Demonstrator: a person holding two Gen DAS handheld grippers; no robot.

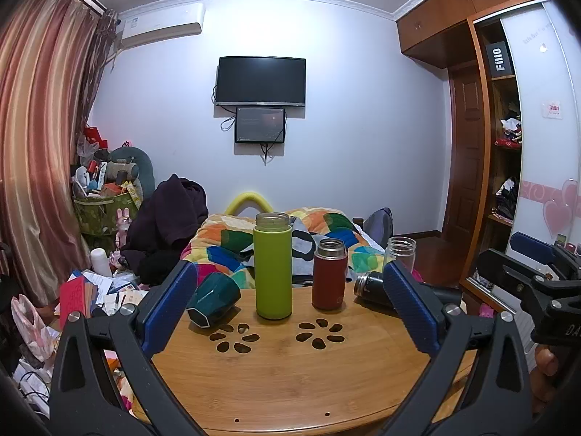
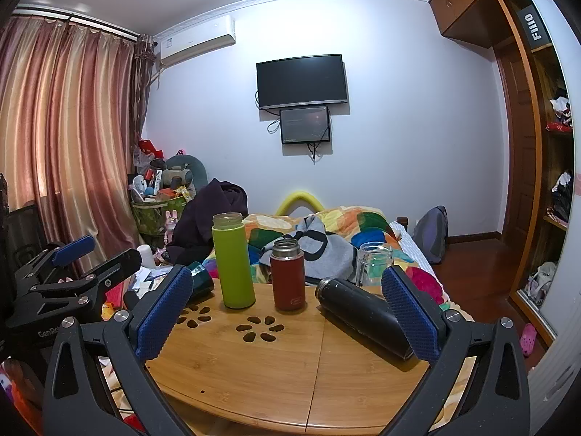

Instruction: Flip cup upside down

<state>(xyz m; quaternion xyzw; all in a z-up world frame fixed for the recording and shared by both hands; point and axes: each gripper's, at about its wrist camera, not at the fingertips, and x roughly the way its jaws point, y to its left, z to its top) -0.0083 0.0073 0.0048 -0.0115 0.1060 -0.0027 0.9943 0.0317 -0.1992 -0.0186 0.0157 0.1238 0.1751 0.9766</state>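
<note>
Your left gripper hangs over the near half of the round wooden table with its blue-padded fingers spread wide apart, holding nothing. Your right gripper is likewise agape and empty — its pads frame the middle of the tabletop, neither touching any vessel. In the left wrist view the right gripper shows at the far right edge, off the table's side; in the right wrist view the left gripper sits at the far left. Dark green cup: lying on its side at the table's left rear, faceted base turned toward you, mouth pointing away, just inside the left gripper's left finger in the left wrist view. From the right wrist view only a sliver of it shows behind that gripper's left pad. Lime-green bottle: upright, uncapped, near the table's back edge, just right of the cup. Dark red flask with a steel neck: upright, uncapped, to the right of the green one, apart from it. Black flask: on its side at the right, open mouth facing left toward the red flask, body partly behind the right gripper's right pad. Clear glass jar: upright behind the black flask, at the table's far right edge. Two flower-shaped cutouts pierce the tabletop in front of the bottles. Beyond the table — a bed with a patchwork quilt.
</note>
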